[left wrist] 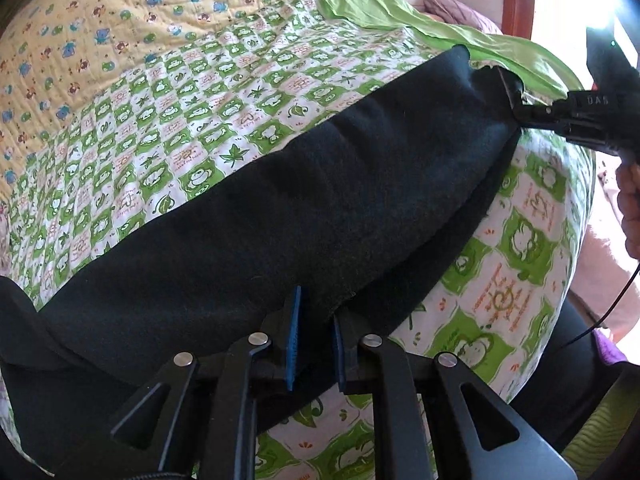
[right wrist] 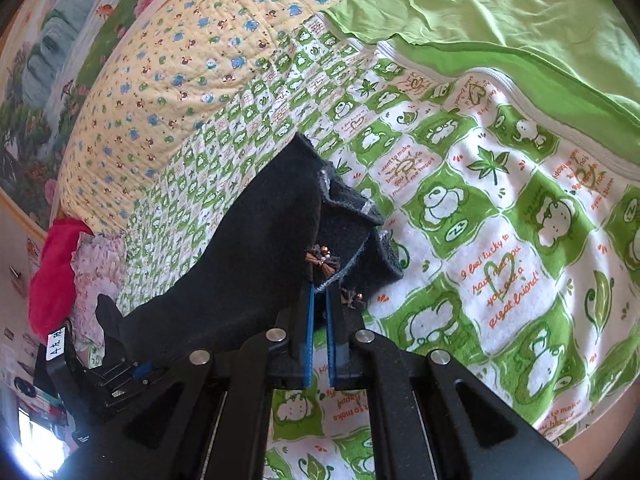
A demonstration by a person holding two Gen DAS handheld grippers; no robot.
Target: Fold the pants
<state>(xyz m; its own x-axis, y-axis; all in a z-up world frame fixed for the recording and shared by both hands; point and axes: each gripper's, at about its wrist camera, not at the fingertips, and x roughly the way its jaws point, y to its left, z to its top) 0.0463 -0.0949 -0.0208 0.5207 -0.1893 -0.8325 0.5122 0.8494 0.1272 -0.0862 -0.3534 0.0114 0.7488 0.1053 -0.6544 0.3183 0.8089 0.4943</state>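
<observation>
dark pants lie stretched in a long band across the bed, on a green-and-white frog-print blanket. behind it sits a yellow quilt w/ small animal print, and a plain green sheet lies at the far edge.

left gripper: blue pads a little apart, jaws narrow, near edge of the pants running betw them; pads don't look pressed onto the cloth. the fabric lies flat on the blanket there.

right gripper: jaws nearly closed, pinching the pants' end, where the cloth bunches up w/ grey trim and a small brown ornament just past the tips. in the left wrist view the same gripper shows at the right end of the band, clamped on the corner, w/ a hand on its grip and a thin black cable hanging below.

in the right wrist view the left gripper sits at the opposite end of the pants. red cloth and pink ruffled fabric lie at the bed's left edge.
</observation>
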